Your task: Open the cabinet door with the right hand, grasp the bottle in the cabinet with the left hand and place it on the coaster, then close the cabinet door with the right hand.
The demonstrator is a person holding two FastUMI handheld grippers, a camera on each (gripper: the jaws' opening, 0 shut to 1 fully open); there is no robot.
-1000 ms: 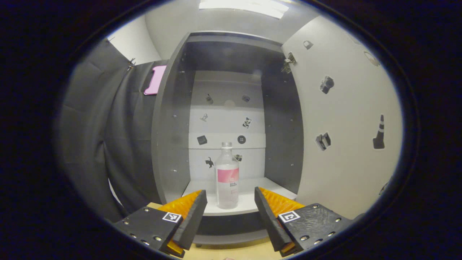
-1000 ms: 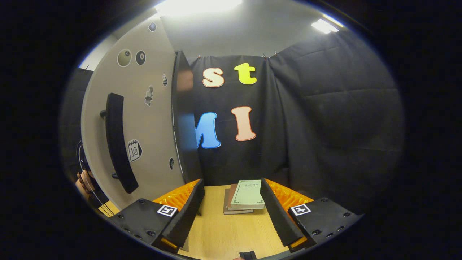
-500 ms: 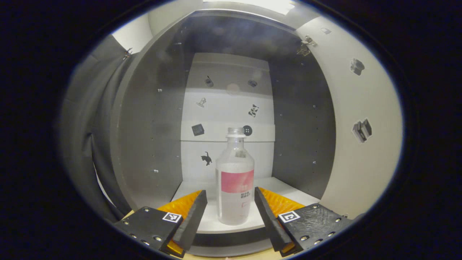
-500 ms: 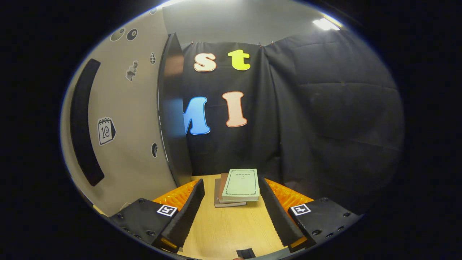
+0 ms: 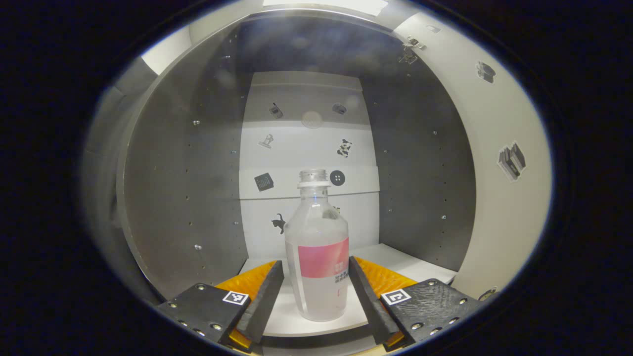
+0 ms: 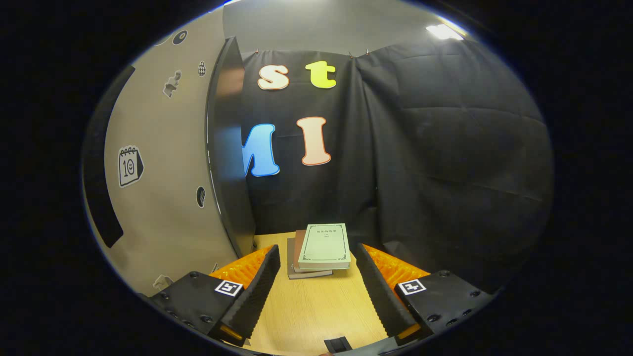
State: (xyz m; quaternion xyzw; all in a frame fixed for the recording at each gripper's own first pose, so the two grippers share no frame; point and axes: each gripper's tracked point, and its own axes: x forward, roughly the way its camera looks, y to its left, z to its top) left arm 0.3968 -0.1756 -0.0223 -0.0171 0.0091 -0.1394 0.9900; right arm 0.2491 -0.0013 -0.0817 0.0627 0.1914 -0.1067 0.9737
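In the left gripper view a clear bottle with a pink label stands upright on the white floor of the open cabinet. My left gripper is open, its fingers on either side of the bottle's lower body, the right finger close to it. The cabinet door is swung open on the right of that view. In the right gripper view the door's outer face with its long black handle is at the left. My right gripper hangs open over the wooden table, holding nothing.
A stack of books lies on the table ahead of the right gripper, against the black cloth wall. Small stickers dot the cabinet's back panel and the door. The cabinet's grey side walls close in on the left gripper.
My left gripper has moved forward into the cabinet, so the bottle now stands between its fingers. The right gripper has drifted right and away from the door handle.
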